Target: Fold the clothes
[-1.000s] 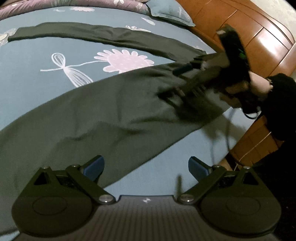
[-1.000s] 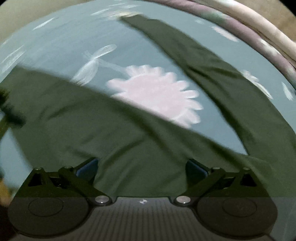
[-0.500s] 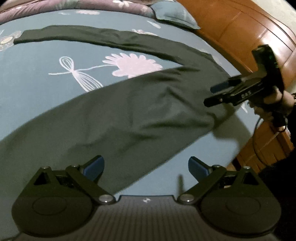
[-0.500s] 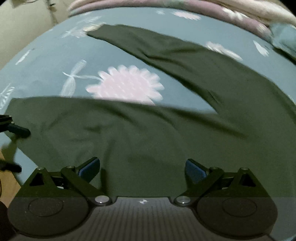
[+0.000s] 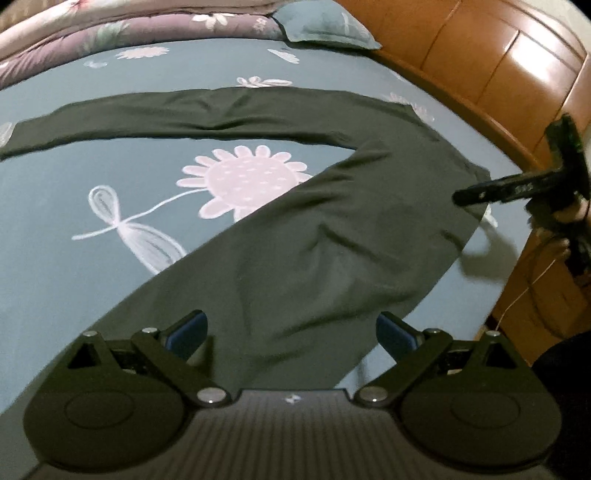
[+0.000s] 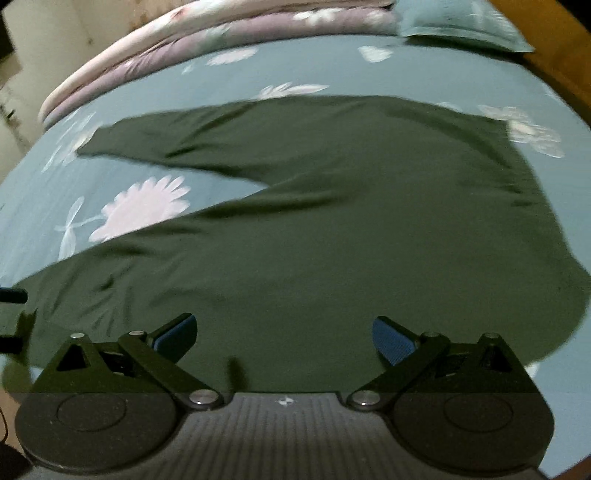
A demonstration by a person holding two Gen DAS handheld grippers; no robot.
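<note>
Dark green trousers (image 5: 332, 229) lie spread flat on the bed (image 5: 74, 192), on a blue-grey sheet with a pink flower print (image 5: 243, 181). Two legs fan out in a V, far leg (image 5: 207, 114) running along toward the folded quilt (image 5: 110, 33), near leg coming toward the left camera. Waist end sits close to the bed's side edge by the wooden bed frame (image 5: 480, 62); only a narrow strip of sheet there. Wide bare sheet between the legs and left of them; pillow (image 5: 328, 26) at the far corner.

Left gripper (image 5: 291, 328): fingers spread wide, nothing held, near leg's cloth lies between and just beyond the blue pads (image 5: 186, 330).

Right gripper (image 6: 284, 332): fingers also wide apart, empty, hovering over the seat part of the trousers (image 6: 332, 240). In the left view it shows at the waist corner (image 5: 476, 194), tip looks just off the cloth, blurred so contact unclear
</note>
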